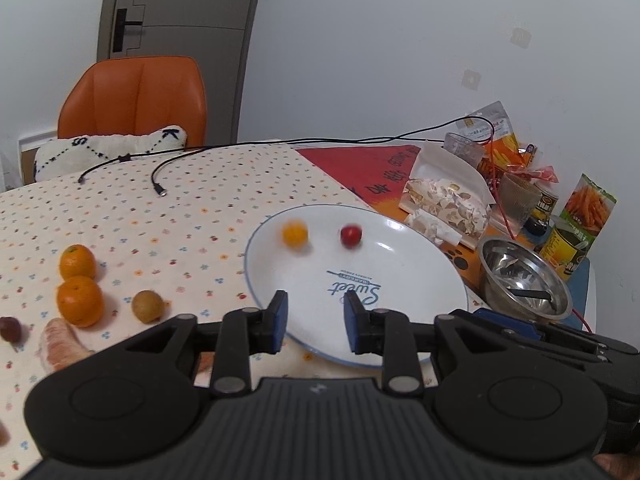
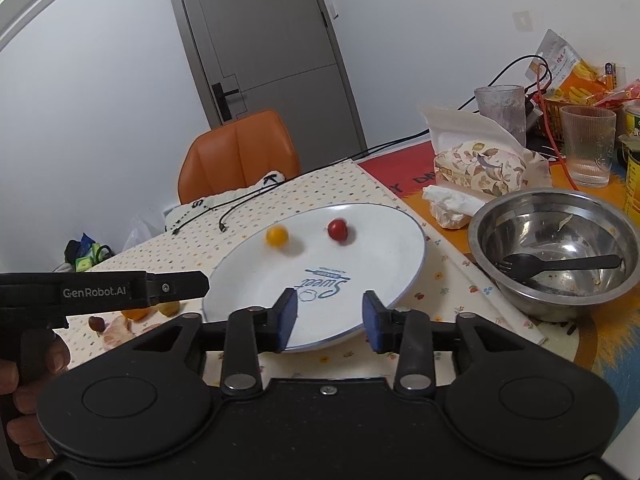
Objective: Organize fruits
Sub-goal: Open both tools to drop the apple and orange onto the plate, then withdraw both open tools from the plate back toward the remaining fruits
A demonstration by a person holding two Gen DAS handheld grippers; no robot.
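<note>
A: Grippers?
B: Left gripper (image 1: 314, 322) & right gripper (image 2: 330, 320) both spread wide, nothing held, at plate (image 1: 420, 280) near rim.
A: Fruit?
B: Yellow fruit (image 1: 295, 233) + red fruit (image 1: 351, 235) on plate's far side; two oranges (image 1: 79, 286), kiwi (image 1: 148, 306) left of plate.

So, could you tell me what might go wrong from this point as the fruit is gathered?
The yellow fruit and red fruit on the white plate look blurred, as if rolling; they could run off its shallow rim. Both the left gripper and right gripper hover open at the plate's near edge and might knock it. The oranges and the brown fruit lie loose on the tablecloth and could roll when nudged.
</note>
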